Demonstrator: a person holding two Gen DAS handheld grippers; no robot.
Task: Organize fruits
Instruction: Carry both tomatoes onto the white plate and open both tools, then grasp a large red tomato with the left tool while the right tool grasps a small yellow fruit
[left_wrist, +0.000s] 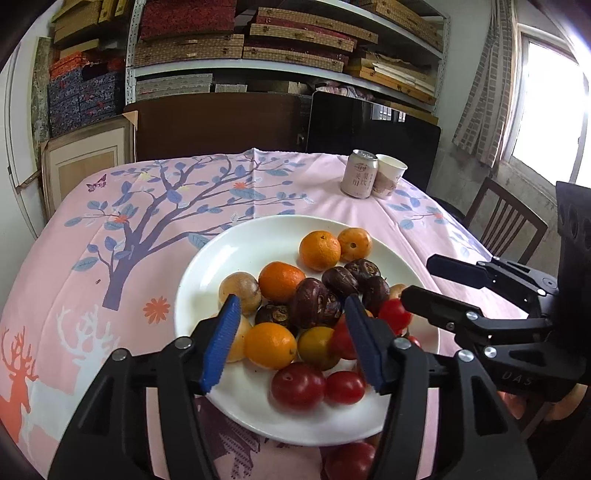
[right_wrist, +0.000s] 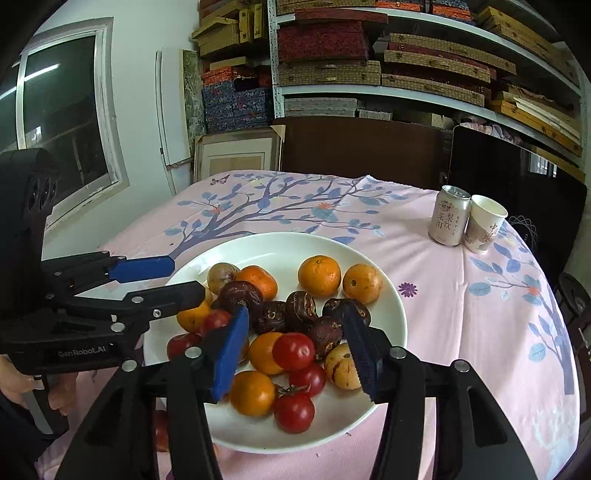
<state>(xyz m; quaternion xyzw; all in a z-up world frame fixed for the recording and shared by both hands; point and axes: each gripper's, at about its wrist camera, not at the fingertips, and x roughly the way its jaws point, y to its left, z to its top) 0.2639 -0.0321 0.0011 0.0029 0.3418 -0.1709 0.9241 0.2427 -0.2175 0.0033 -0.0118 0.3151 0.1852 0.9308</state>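
Fruits (left_wrist: 295, 317) are piled on a white plate (left_wrist: 221, 258) on the pink tablecloth (left_wrist: 110, 221). Left gripper (left_wrist: 291, 332) and right gripper (right_wrist: 299, 339) are held spread above the pile, nothing pinched. Can (right_wrist: 448, 220) and paper cup (right_wrist: 484, 223) are seen well apart behind.

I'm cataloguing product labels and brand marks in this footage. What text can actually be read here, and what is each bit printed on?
"GenRobot.AI": on the body of the left gripper, seen from the right wrist camera.
"DAS": on the body of the right gripper, seen from the left wrist camera; the lettering may run on out of sight.
Drink can: a round logo and columns of Chinese characters, too small to read surely.
Paper cup: Chinese characters, too blurred to read.
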